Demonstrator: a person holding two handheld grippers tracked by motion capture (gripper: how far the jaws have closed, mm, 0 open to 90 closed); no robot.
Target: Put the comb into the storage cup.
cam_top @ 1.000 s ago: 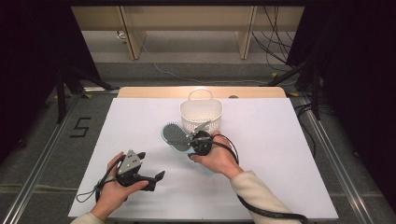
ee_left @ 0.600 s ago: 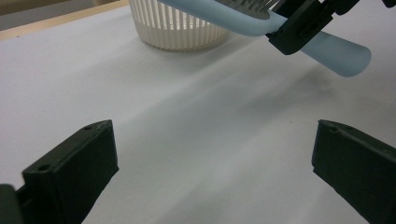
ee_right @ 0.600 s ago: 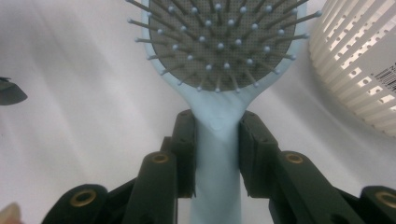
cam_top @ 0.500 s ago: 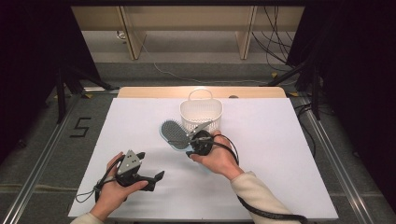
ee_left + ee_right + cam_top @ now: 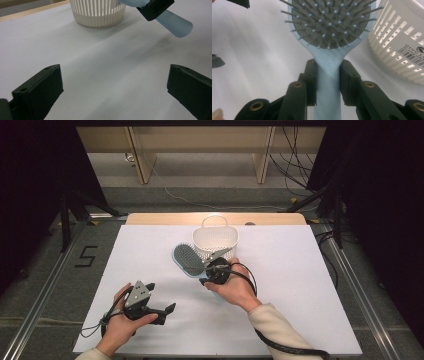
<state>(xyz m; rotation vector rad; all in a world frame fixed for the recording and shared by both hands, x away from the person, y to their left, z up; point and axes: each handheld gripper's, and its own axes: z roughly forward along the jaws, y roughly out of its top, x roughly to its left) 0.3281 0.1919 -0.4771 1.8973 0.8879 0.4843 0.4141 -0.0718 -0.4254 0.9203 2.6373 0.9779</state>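
White paper is covering the table (image 5: 310, 320), and on it, toward the far edge, a cream slatted basket (image 5: 216, 241) with a loop handle is standing upright. Just beside the basket, on its left in the high view, a pale blue hairbrush (image 5: 187, 259) is hanging above the paper with its bristles facing up and its head close to the basket's wall but not inside it. In the right gripper view the brush's handle (image 5: 327, 82) is running straight down between the two black jaws, which are pinching it at the neck just below the bristle pad. The right gripper (image 5: 212, 270) is holding the brush clear of the surface, as its shadow on the paper suggests. The left gripper (image 5: 162, 312) is resting near the front edge, well apart from the basket, its jaws spread wide with nothing between them. Judging from this, the pick-up is done and the brush is now lifted; carrying it over the rim and letting it drop into the basket is probably what is left.
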